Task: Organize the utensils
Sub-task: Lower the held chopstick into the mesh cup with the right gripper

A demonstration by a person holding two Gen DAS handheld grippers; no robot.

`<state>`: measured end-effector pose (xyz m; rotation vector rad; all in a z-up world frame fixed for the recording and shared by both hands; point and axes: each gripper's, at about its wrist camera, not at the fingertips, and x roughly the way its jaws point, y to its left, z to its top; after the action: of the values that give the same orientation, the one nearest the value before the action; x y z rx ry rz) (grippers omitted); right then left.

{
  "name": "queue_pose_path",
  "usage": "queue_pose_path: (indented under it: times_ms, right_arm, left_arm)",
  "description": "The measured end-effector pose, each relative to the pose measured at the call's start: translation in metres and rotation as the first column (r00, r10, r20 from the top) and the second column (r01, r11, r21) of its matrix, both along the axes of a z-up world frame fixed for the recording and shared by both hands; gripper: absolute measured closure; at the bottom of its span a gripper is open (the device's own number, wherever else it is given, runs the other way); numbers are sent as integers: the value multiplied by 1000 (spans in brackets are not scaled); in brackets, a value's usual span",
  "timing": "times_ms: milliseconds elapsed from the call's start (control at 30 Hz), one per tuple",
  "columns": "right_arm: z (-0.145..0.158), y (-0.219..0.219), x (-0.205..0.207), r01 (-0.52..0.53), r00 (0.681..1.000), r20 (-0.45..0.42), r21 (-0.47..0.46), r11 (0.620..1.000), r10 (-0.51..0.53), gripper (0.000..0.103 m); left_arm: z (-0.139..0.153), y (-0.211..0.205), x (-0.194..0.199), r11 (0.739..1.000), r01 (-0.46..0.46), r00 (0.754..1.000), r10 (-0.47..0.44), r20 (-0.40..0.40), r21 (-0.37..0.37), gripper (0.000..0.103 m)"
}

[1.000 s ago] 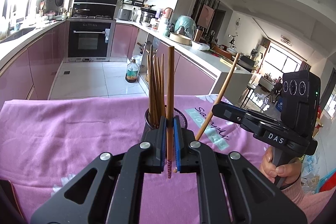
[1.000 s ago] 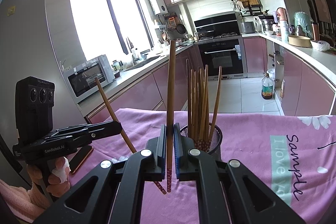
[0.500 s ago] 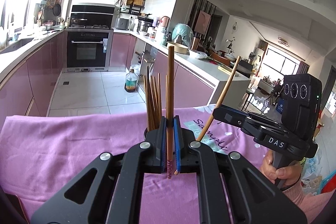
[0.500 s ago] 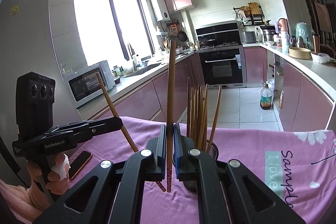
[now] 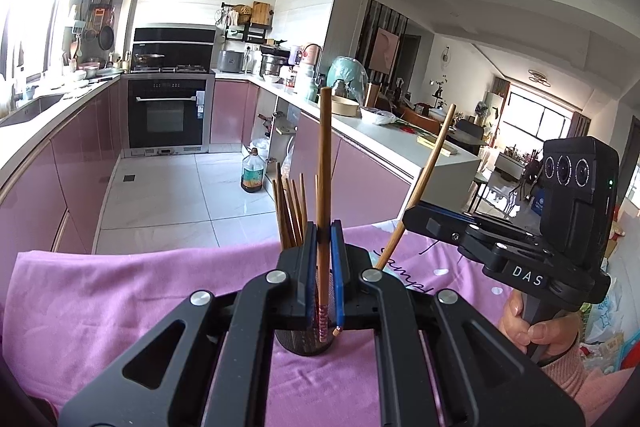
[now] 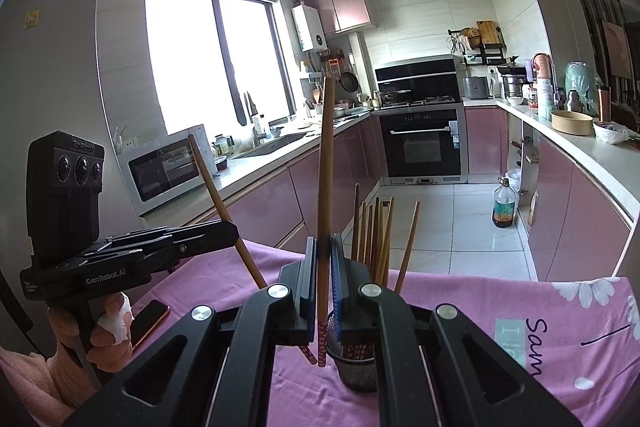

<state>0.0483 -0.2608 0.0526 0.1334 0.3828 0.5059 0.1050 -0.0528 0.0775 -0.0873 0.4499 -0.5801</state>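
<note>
Chopsticks are being sorted. At lower left of the right wrist view, the left tool (image 6: pixel 236 233) is clamping one chopstick (image 6: pixel 224 207); at centre, the right tool (image 6: pixel 323 291) is clamping another chopstick (image 6: pixel 325 187). Right of centre, the mesh holder (image 6: pixel 354 363) on the desk (image 6: pixel 460 291) is already holding several chopsticks (image 6: pixel 376 231); these two remain.
</note>
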Motion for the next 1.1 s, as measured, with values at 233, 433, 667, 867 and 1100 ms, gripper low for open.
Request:
queue_pose_path:
  times_ms: [233, 433, 667, 867, 1100]
  right_arm:
    - [0, 1, 2, 2, 1000, 0, -4, 1000, -2, 98]
    - [-1, 0, 6, 5, 1000, -2, -8, 1000, -5, 98]
    - [-1, -1, 14, 7, 1000, -8, -8, 1000, -7, 98]
    - [1, -2, 16, 15, 1000, -7, -5, 1000, -15, 98]
    - [-1, -3, 22, 23, 1000, -13, -7, 1000, -23, 98]
  left_arm:
    - [0, 1, 2, 1000, -3, 1000, 3, -2, -1, 96]
    - [2, 1, 3, 1000, -3, 1000, 3, 1, 2, 96]
    - [4, -1, 4, 1000, -4, 1000, 4, 0, 5, 96]
    - [10, 0, 4, 1000, -1, 1000, 2, 11, -3, 96]
    - [11, -2, 4, 1000, -10, 1000, 10, 19, 15, 96]
